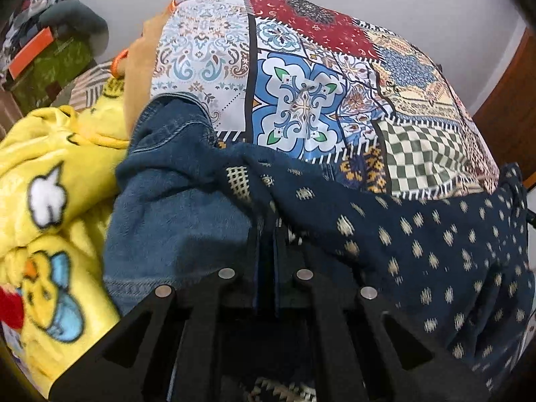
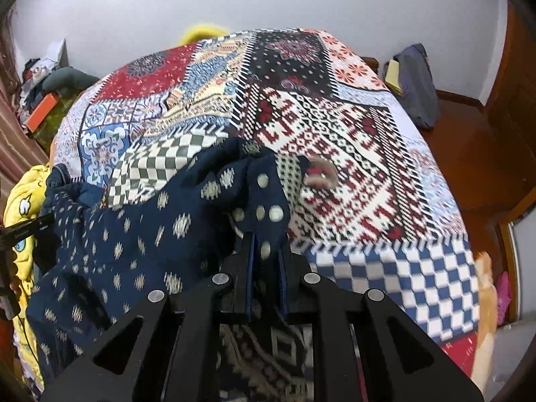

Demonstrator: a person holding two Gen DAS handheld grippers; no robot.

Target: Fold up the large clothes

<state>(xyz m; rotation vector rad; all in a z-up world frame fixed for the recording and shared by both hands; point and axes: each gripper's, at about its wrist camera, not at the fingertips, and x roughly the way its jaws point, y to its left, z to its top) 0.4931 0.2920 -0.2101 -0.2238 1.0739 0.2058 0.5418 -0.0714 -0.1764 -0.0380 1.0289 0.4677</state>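
Left gripper [image 1: 268, 234] pinches one edge of the navy garment [image 1: 418, 244]; right gripper [image 2: 268, 251] pinches another edge, jaws closed on cloth. The garment hangs between them over the near edge of the bed [image 2: 335, 134] with its patchwork cover. Denim piece [image 1: 174, 201] and yellow blanket [image 1: 50, 201] lie left of it.

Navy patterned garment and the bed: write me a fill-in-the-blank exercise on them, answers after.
1. Both claws, left claw and right claw, are shut on the ____ patterned garment.
2. The bed is covered by a ____ bedspread.
3. Left of the garment lies a ____ fleece blanket with cartoon figures.

Answers: navy; patchwork; yellow
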